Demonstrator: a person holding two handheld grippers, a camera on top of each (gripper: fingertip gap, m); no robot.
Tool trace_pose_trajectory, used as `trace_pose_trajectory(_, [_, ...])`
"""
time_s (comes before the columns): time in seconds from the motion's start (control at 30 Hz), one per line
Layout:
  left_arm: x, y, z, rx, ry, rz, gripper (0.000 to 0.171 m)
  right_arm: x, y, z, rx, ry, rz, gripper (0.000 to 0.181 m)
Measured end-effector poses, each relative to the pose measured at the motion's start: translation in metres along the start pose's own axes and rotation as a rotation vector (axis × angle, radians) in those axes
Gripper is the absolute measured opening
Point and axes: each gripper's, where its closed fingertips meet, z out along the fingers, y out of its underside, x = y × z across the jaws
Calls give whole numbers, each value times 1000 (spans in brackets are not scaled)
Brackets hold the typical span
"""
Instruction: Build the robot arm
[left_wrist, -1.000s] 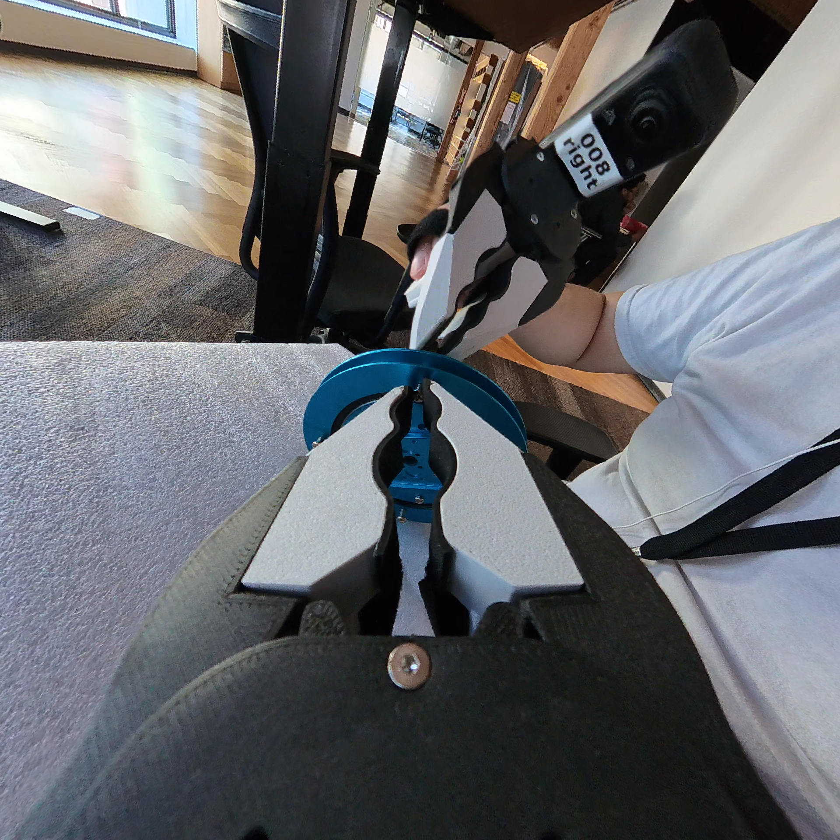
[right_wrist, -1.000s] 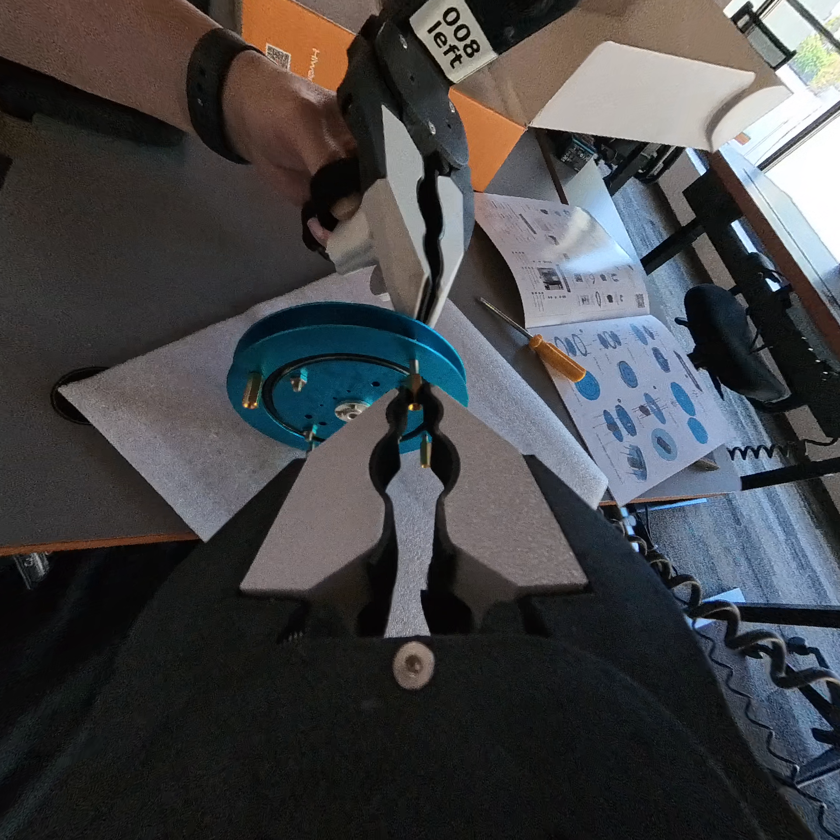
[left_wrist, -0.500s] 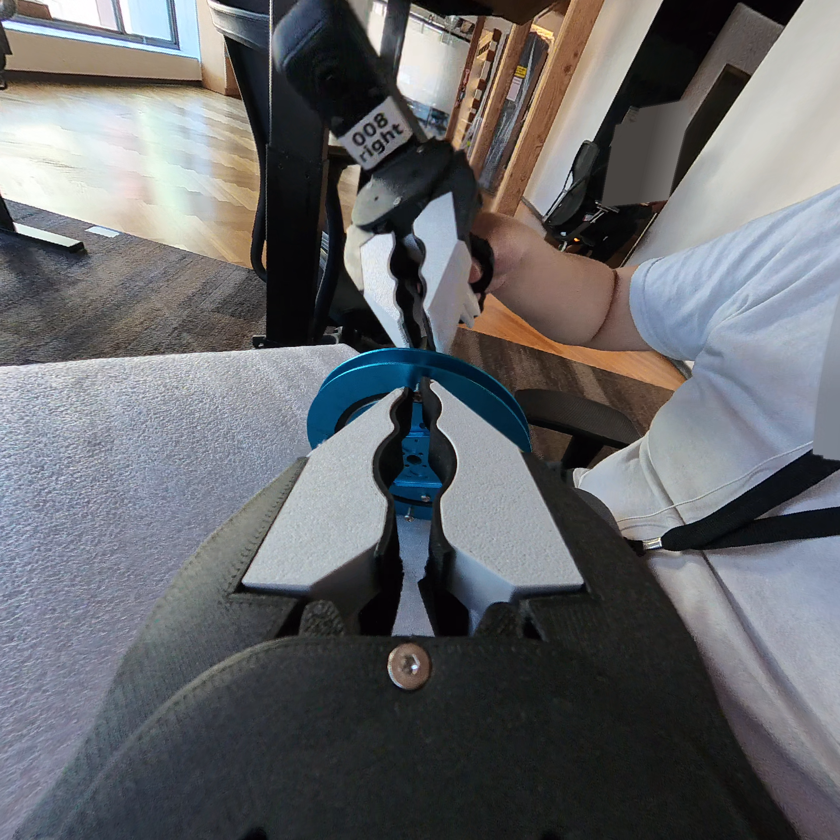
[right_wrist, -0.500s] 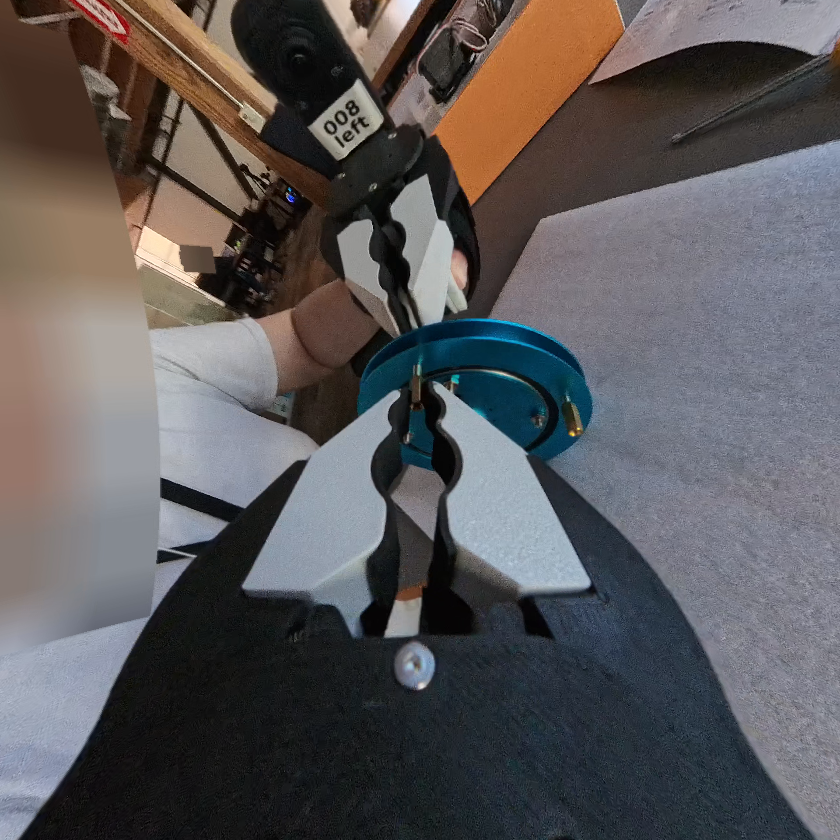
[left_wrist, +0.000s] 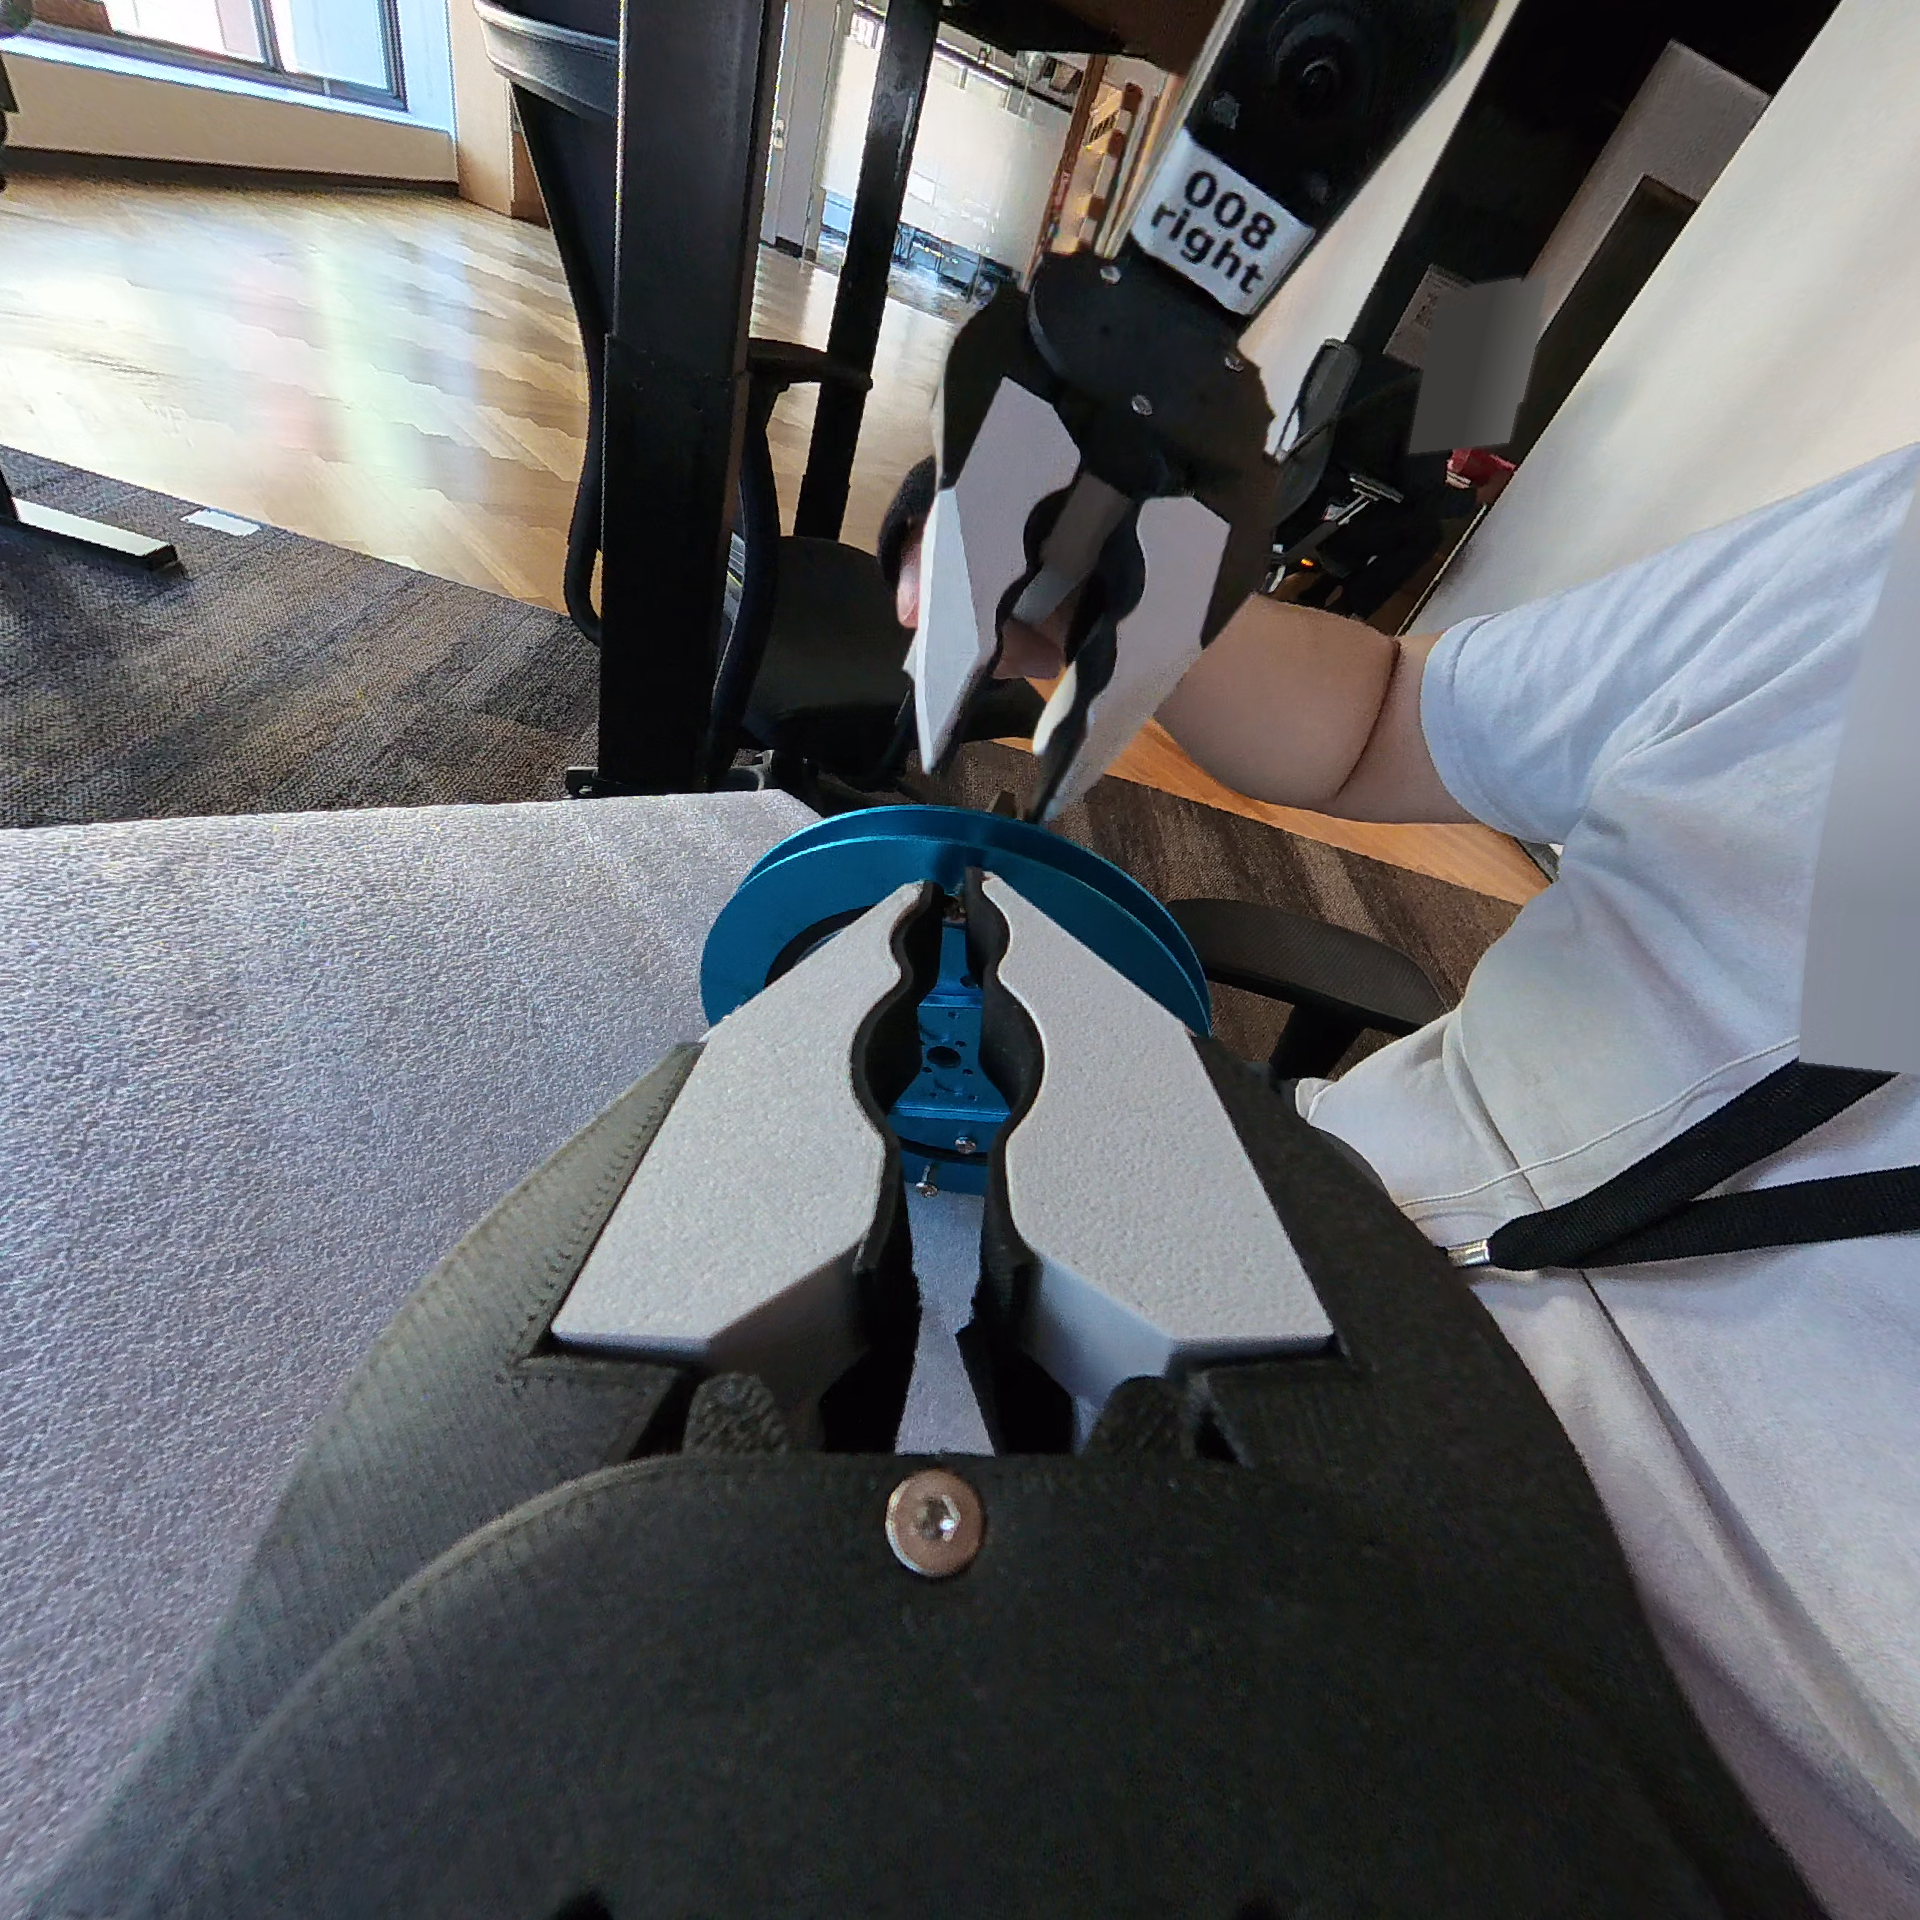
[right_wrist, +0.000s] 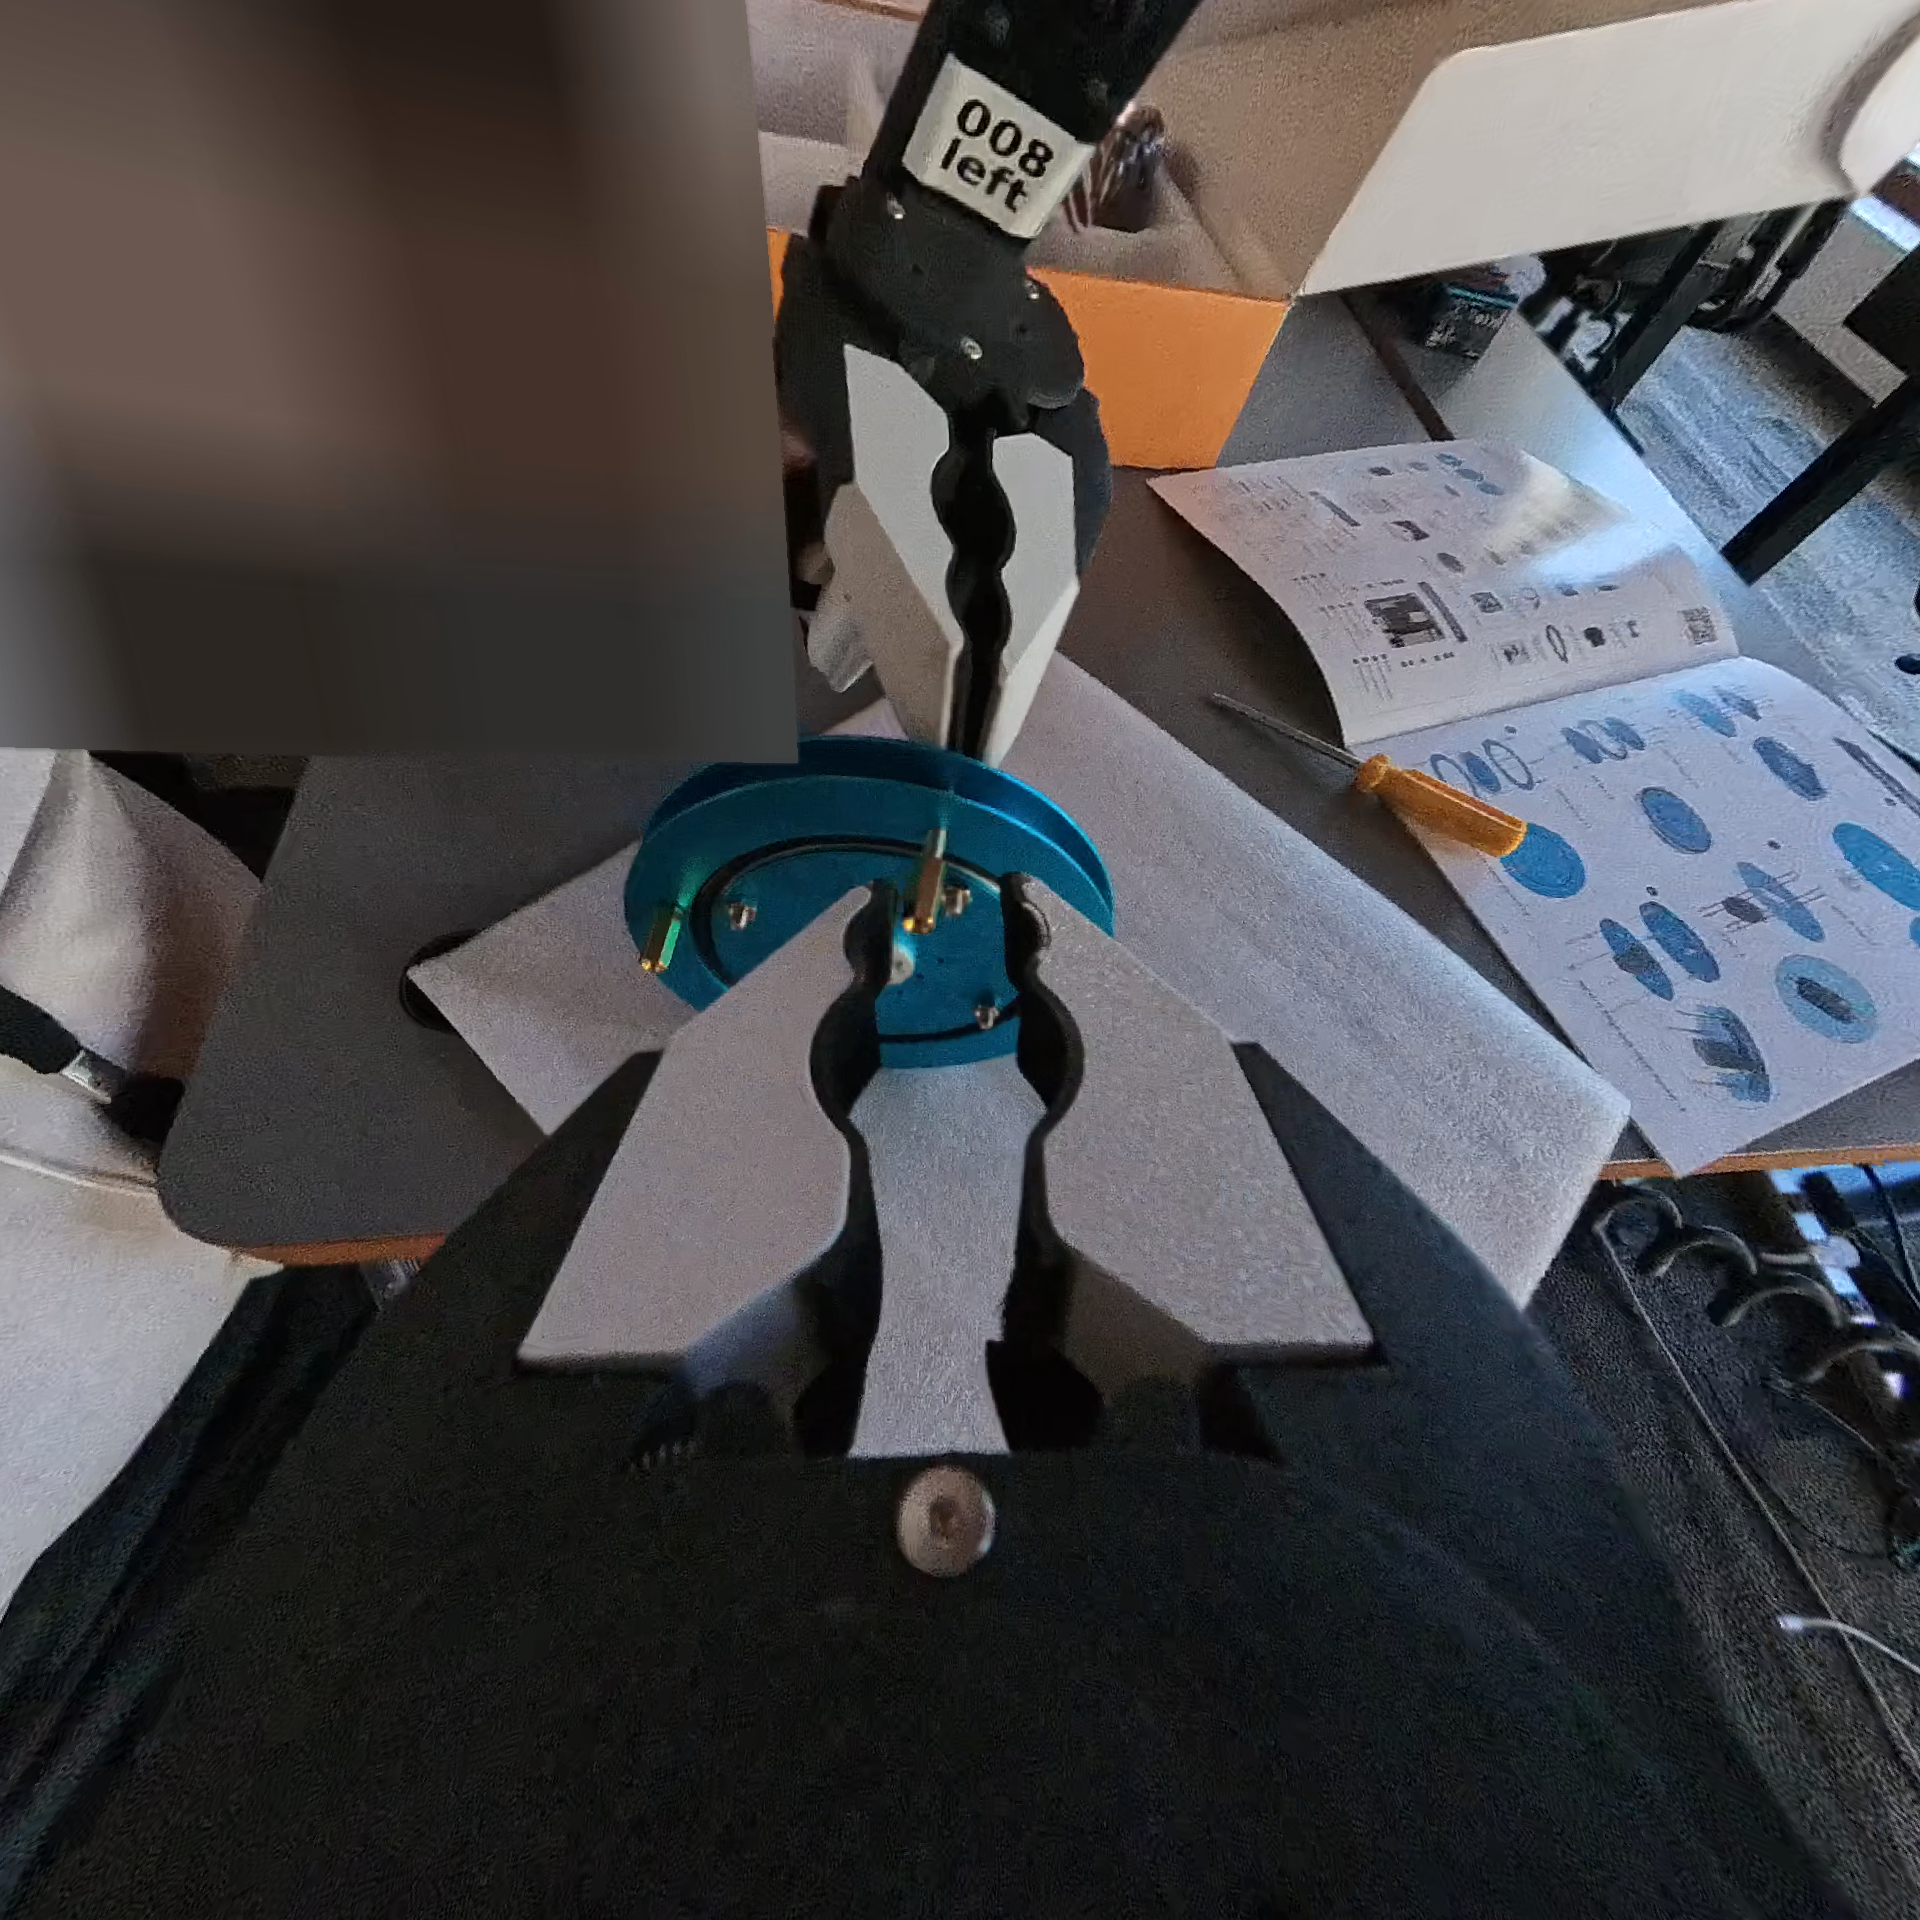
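Note:
A blue metal wheel (right_wrist: 727, 831) made of two discs, with brass standoffs, sits tilted on a white foam sheet (right_wrist: 1247, 935). My left gripper (left_wrist: 961, 894) is shut on the wheel's rim (left_wrist: 769, 914); it also shows from the front in the right wrist view (right_wrist: 971, 743). My right gripper (right_wrist: 951, 894) is open, with one brass standoff (right_wrist: 928, 873) standing between its fingertips, untouched. In the left wrist view the right gripper (left_wrist: 992, 779) hangs open just above the wheel's top edge. A second standoff (right_wrist: 660, 935) sticks out at the wheel's left.
An orange-handled screwdriver (right_wrist: 1444, 800) and an open instruction booklet (right_wrist: 1662, 831) lie to the right on the grey table. An orange box (right_wrist: 1153, 353) stands behind. The person's white shirt (left_wrist: 1662, 935) is close on the right. Black desk legs (left_wrist: 675, 416) stand beyond the table edge.
My right gripper was closed around the brass standoff and has now opened. It also swung round the wheel between frames. My left gripper has kept its hold on the rim.

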Motion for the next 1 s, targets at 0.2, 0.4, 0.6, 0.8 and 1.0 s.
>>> trace_pose_trajectory(0.2, [0, 1, 0, -3, -6, 5, 3, -2, 2, 3, -73, 85, -62, 5])
trace_pose_trajectory(0.4, [2, 1, 1, -11, -2, 26, 3, -4, 1, -1, -25, -78, 347, 4])
trace_pose_trajectory(0.6, [4, 1, 2, -11, 1, 37, 2, -6, 0, -4, 115, -392, 930, 5])
trace_pose_trajectory(0.8, [5, 0, 2, -1, 12, 26, 0, -9, -2, -1, 179, -485, 1000, 4])
trace_pose_trajectory(1.0, [-8, -30, -21, 205, 37, -170, 0, -6, -2, -2, 142, -348, 789, 4])
